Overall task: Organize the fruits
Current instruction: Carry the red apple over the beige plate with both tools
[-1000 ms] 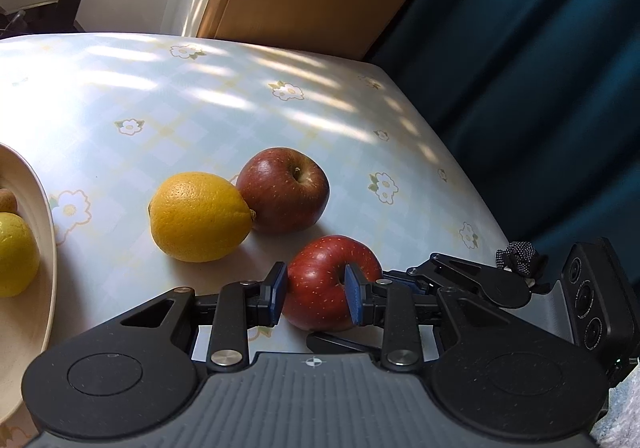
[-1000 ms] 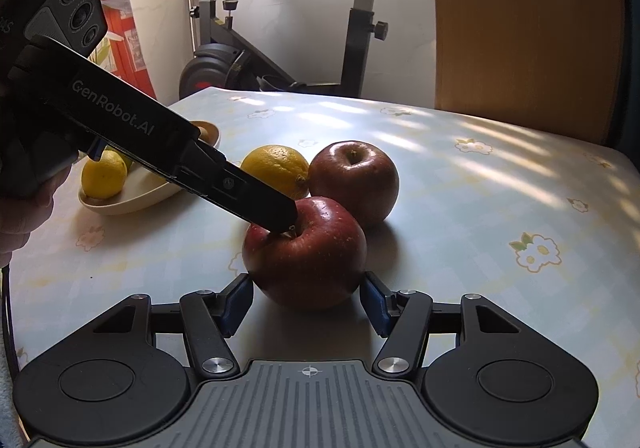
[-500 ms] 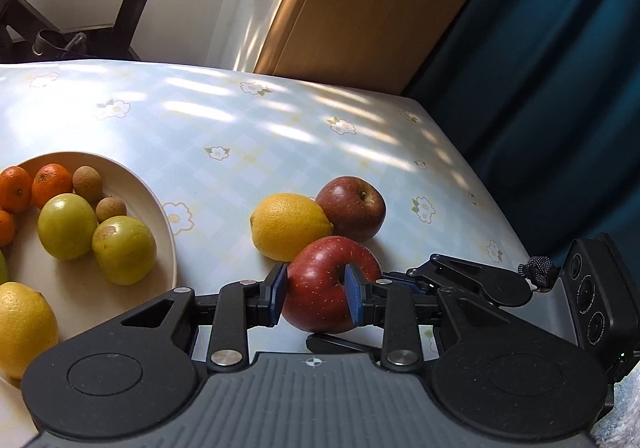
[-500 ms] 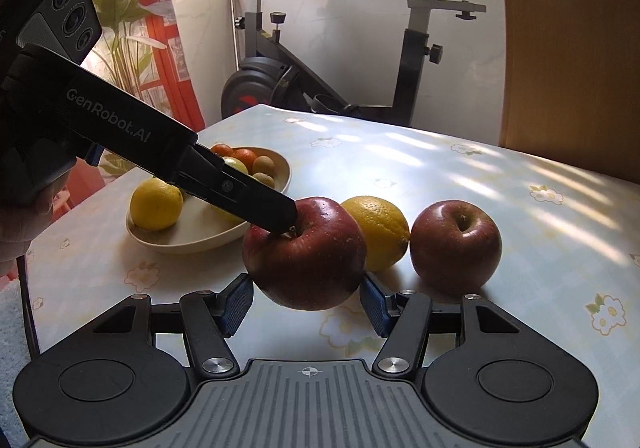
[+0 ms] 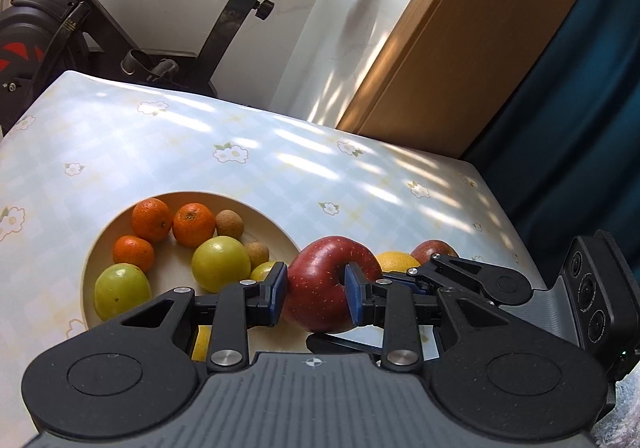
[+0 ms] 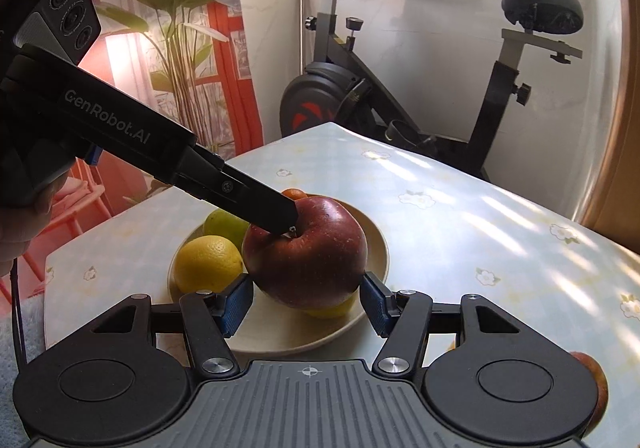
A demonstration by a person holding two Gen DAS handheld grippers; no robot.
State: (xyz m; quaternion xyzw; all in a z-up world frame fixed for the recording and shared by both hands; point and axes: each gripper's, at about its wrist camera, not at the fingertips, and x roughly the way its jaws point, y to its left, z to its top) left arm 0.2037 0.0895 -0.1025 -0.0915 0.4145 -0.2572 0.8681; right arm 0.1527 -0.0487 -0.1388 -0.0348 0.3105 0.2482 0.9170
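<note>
Red apple (image 5: 328, 284) is held in the air over the near rim of the bowl (image 5: 276, 226), clamped by both tools at once. Left gripper (image 5: 316, 294) has its blue pads closed on the apple, one on the outer skin and one set into the stem hollow. Right gripper (image 6: 307, 302) has its pads pressed on the apple's two flanks.

Hidden or unclear items:
- In the left wrist view the apple and the right gripper's linkage cover most of the orange (image 5: 394, 261) and the second apple (image 5: 434, 248) behind them; only their tops show.
- In the right wrist view the held apple hides most of the bowl's contents. A lemon (image 6: 208, 264), a green fruit (image 6: 222, 224) and a sliver of mandarin (image 6: 294, 193) remain visible. A yellow-green fruit shows only as an edge under the apple.
- At the lower right edge of that view, a red fruit is cut off by the gripper body.
- A hand (image 6: 18, 232) is partly visible at the left edge.

Clearances: the bowl holds three mandarins, green fruits and small brown fruits toward its far and left sides; its near right portion is bare. The table (image 5: 280, 168) beyond the bowl is open up to its far edge, where an exercise bike (image 6: 360, 96) stands.
</note>
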